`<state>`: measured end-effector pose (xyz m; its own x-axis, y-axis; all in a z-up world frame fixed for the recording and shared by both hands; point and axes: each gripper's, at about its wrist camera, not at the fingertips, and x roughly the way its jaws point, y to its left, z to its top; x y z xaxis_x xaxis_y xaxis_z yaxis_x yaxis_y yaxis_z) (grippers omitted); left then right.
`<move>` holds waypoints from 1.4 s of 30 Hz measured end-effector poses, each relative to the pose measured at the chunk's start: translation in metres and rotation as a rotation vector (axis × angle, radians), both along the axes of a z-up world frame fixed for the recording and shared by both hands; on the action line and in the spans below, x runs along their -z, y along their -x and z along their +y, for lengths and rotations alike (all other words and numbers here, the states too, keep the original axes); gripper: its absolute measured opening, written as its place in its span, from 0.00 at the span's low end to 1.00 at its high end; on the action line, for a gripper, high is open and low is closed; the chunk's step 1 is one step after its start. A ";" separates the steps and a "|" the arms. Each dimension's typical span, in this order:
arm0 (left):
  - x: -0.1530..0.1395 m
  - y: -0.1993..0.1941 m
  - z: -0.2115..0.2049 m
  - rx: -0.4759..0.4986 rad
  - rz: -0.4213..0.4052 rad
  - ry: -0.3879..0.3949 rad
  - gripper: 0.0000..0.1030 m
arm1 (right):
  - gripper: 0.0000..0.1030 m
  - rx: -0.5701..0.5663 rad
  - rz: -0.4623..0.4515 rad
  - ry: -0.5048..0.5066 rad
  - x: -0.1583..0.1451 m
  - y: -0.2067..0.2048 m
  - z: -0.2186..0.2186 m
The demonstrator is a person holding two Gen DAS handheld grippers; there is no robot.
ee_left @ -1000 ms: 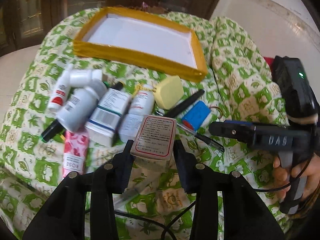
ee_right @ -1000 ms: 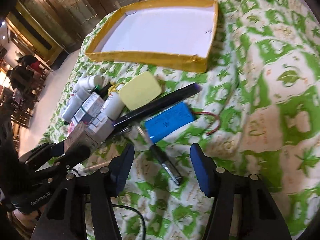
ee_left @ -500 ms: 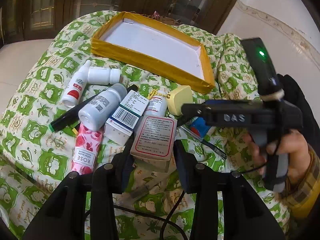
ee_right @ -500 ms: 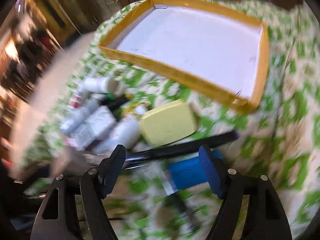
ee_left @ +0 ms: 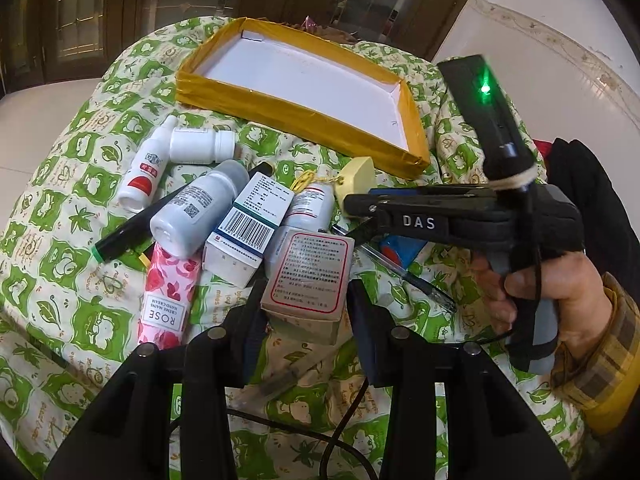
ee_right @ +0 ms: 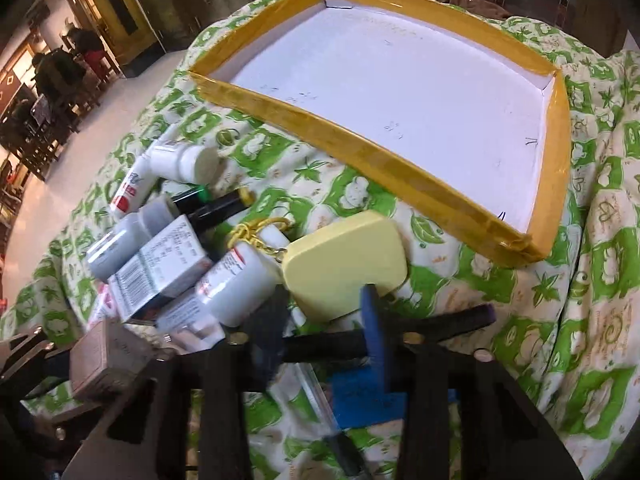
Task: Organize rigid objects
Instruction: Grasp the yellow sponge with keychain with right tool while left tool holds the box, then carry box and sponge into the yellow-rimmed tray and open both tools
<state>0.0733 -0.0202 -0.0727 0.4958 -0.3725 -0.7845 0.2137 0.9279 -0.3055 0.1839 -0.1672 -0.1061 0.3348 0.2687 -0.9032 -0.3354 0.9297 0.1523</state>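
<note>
On the green-and-white patterned cloth (ee_left: 60, 264) a heap of small things lies in front of a shallow yellow-edged tray (ee_left: 280, 106), whose white floor is bare. At the left of the heap are a small white bottle with a red label (ee_left: 144, 168) and a white capped bottle (ee_left: 200, 145) lying on their sides, then a grey bottle (ee_left: 196, 210) over a black marker with a green end (ee_left: 132, 232), and a pink ROSE hand cream tube (ee_left: 166, 300). Next come a white barcoded carton (ee_left: 248, 232) and a white bottle (ee_left: 308, 208) under a yellow key chain (ee_right: 260, 230). The left hand-held gripper (ee_left: 306, 300) is closed on a red-bordered box (ee_left: 310, 280), its pads pressing both sides. Further right sits a pale yellow block (ee_right: 344, 264), with a long black marker (ee_right: 440, 320), a blue battery pack (ee_right: 360, 396) and a pen (ee_left: 408, 276) near it. The right hand-held gripper (ee_right: 320, 312), gripped by a hand (ee_left: 560, 300) in a plaid sleeve, has just been closing; its jaws stand narrow at the near edge of the yellow block, but whether the pads press it I cannot tell.
</note>
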 end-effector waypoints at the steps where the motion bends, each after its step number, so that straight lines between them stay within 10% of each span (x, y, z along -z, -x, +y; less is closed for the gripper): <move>1: 0.000 0.000 0.000 -0.001 0.001 -0.001 0.36 | 0.19 -0.008 -0.020 0.007 -0.003 0.003 0.002; 9: 0.000 0.000 0.001 -0.006 0.002 0.000 0.36 | 0.07 -0.019 -0.017 -0.053 -0.009 0.014 -0.003; 14: -0.001 0.001 0.001 -0.007 0.002 0.006 0.36 | 0.56 0.030 -0.017 -0.101 -0.014 0.012 -0.022; 29: 0.000 0.002 -0.002 0.023 0.006 0.028 0.36 | 0.56 0.331 0.320 -0.484 0.019 -0.032 -0.058; 42: -0.002 0.003 0.001 0.006 -0.015 0.035 0.36 | 0.43 0.439 0.263 -0.554 0.019 -0.022 -0.053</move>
<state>0.0701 -0.0193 -0.0711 0.5052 -0.4026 -0.7633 0.2244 0.9154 -0.3343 0.2059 -0.2202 -0.1254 0.3079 0.5986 -0.7395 0.1605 0.7335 0.6605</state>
